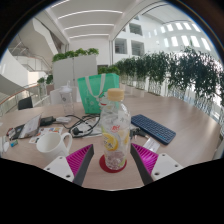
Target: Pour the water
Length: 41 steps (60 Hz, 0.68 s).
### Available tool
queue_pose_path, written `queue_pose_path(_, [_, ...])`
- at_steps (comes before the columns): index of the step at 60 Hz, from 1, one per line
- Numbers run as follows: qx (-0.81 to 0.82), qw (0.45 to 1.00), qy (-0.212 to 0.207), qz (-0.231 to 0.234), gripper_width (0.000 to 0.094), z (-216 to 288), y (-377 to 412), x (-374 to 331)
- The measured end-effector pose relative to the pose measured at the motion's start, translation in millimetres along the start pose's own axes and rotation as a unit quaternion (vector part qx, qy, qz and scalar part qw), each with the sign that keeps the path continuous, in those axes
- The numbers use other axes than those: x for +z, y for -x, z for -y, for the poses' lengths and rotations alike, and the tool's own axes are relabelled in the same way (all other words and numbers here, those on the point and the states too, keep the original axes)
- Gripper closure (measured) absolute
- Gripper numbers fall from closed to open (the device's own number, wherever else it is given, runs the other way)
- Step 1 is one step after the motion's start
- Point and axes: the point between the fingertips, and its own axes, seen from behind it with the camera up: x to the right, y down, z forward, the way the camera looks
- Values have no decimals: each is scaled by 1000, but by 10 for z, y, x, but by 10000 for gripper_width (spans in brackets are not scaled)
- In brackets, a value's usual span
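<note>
A clear plastic bottle (114,125) with an orange cap and a yellow-patterned label stands upright on a small red coaster (112,162) on the pale wooden table (185,135). It stands between my two fingers, with a gap at either side. My gripper (112,160) is open, its pink pads (80,158) flanking the bottle's base. A white mug (50,143) stands on the table to the left of the left finger.
A green bag (96,92) stands beyond the bottle. A dark keyboard (152,128) lies to the right. Cables, glasses and small items (75,126) lie left of the bottle. A clear cup (67,95) stands further back. Potted plants (170,70) line the table's far side.
</note>
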Motion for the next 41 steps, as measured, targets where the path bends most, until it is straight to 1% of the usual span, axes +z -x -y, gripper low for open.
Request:
queue_pose_path(11, [-2, 1000, -7, -10, 103, 209, 333, -1018])
queue_pose_path(24, [5, 1000, -10, -17, 104, 418, 1026, -2312])
queue_pose_path(31, [-5, 1000, -25, -10, 106, 494, 1337, -2834])
queue_pose_path(41, [0, 1000, -22, -2, 108, 465, 1680, -3383])
